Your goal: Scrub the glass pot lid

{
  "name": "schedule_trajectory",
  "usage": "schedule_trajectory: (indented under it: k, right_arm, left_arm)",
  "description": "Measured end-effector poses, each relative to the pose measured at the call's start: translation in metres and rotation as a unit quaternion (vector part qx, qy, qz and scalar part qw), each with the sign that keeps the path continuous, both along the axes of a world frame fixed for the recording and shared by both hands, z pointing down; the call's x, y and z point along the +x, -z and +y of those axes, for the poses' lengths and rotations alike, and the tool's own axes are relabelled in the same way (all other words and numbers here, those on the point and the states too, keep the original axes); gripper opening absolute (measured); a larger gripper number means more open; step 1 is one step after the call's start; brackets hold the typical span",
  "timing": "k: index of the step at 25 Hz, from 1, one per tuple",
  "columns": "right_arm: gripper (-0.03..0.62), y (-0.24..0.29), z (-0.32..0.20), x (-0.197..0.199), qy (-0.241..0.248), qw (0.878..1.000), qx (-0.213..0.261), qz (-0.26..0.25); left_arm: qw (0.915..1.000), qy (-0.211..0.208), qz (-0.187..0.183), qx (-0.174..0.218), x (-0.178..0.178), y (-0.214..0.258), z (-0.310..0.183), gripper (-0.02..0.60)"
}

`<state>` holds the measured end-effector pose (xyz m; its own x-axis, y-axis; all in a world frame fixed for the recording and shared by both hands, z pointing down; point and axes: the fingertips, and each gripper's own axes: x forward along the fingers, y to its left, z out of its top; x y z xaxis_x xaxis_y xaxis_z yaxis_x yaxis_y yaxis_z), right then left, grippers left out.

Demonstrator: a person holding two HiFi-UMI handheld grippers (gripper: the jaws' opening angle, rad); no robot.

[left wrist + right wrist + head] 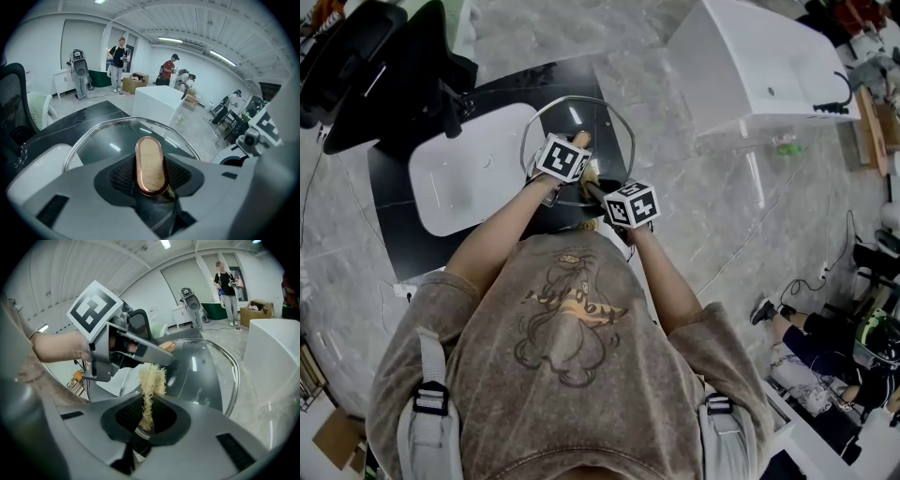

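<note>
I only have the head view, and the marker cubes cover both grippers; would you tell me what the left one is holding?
Observer: The left gripper is clamped on the oval, wood-topped knob of the glass lid.
Operator: Thank you. And the right one?
Observer: The right gripper is shut on a pale fibrous scrubber, whose frayed end sticks out past the jaws.
Operator: Is the scrubber on the glass?
Observer: In the right gripper view, its frayed tip shows just under the left gripper, in front of the glass. I cannot tell whether it touches.
</note>
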<state>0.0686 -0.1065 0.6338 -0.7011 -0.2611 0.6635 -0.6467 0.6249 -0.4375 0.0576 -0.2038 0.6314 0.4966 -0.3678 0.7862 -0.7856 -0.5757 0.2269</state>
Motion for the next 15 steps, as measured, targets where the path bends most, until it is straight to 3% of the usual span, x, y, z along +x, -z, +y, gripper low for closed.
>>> schedule_trajectory:
  k: [5,15]
  right_arm:
    - [0.044,-0.001,0.010,-0.018,0.015,1.000,-0.010,-0.002]
    - [0.044,-0.005,0.013,-0.038,-0.004,1.000,-0.009,-0.028]
  left_arm:
    - [1.0000,0.004,-0.003,-0.004,0.000,0.000,0.001,0.187]
    - [0.9999,0.013,-0.001,-0.004,-0.002,-0.002,0.000,0.186]
